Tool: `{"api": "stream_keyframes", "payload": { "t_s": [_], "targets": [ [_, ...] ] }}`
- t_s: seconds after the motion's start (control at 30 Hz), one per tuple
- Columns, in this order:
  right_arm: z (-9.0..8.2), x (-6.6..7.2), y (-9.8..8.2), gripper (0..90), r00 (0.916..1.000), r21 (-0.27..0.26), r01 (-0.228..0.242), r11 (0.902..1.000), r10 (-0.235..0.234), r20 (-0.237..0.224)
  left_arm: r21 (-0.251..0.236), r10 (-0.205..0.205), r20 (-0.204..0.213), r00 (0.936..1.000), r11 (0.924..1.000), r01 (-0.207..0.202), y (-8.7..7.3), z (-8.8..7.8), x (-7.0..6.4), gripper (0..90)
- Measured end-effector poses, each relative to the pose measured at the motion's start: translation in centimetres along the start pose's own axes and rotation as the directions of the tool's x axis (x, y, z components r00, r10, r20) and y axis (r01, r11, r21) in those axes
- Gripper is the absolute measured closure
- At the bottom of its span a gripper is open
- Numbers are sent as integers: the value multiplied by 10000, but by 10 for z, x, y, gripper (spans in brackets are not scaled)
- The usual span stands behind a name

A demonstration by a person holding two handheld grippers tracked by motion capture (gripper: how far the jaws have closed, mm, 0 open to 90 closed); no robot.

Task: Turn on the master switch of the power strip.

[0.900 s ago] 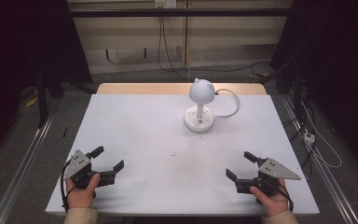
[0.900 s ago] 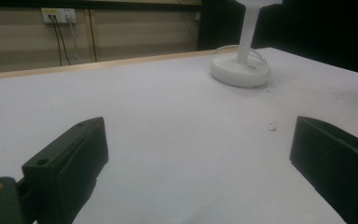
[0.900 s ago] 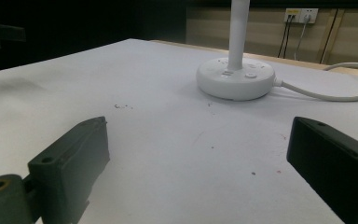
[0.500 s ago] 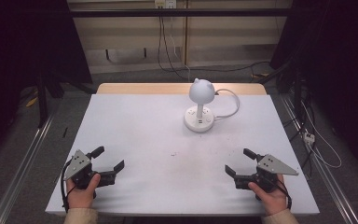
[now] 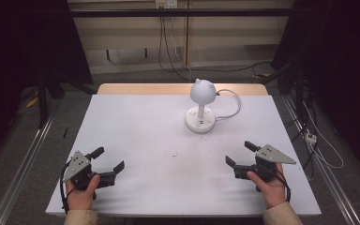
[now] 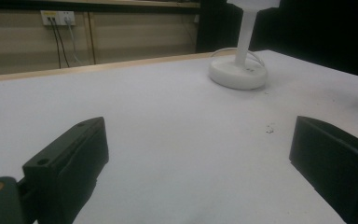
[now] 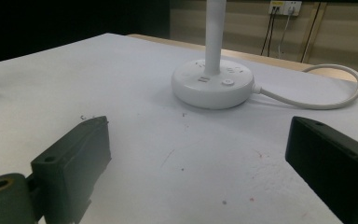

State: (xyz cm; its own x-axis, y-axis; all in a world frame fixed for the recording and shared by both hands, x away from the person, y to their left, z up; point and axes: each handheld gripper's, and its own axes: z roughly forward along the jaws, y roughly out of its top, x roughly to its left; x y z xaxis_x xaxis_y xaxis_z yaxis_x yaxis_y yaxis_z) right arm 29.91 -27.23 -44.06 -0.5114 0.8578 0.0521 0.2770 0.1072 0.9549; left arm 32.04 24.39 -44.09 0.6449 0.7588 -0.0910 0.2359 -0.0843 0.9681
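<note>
A white desk lamp (image 5: 200,108) with a round head and a round base stands at the back middle of the white table (image 5: 136,126). My left gripper (image 5: 108,158) rests near the front left edge, held by a hand, open with nothing between its jaws. My right gripper (image 5: 237,153) sits near the front right, also open and holding nothing. The left gripper view has its gripper (image 6: 198,135) pointing across bare table, the lamp base (image 6: 237,74) far ahead to the right. The right gripper (image 7: 196,135) faces the lamp base (image 7: 213,84), still well short of it.
The lamp's white cable (image 5: 232,105) loops off to the right behind the base and shows again as the cable (image 7: 326,93). Small dark specks (image 5: 173,154) dot the table's middle. Metal rails (image 5: 23,154) run along both sides of the table. Wall sockets (image 6: 58,17) sit on the far wall.
My right gripper has crept a little forward, away from the table's front edge toward the lamp. The left gripper has stayed almost where it was. Both jaws remain open.
</note>
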Motion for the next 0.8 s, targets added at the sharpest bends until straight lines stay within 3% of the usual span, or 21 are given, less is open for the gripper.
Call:
{"api": "stream_keyframes", "payload": {
  "t_s": [0.47,0.8],
  "targets": [
    [25,-14,15,61,9991,204,-127,9997,118,401,-17,41,98,9999,10000,-41,0,2,-2,42],
    [44,-19,24,74,9977,452,106,9989,-136,664,-71,-47,95,9999,10000,48,0,2,-2,42]
  ]
}}
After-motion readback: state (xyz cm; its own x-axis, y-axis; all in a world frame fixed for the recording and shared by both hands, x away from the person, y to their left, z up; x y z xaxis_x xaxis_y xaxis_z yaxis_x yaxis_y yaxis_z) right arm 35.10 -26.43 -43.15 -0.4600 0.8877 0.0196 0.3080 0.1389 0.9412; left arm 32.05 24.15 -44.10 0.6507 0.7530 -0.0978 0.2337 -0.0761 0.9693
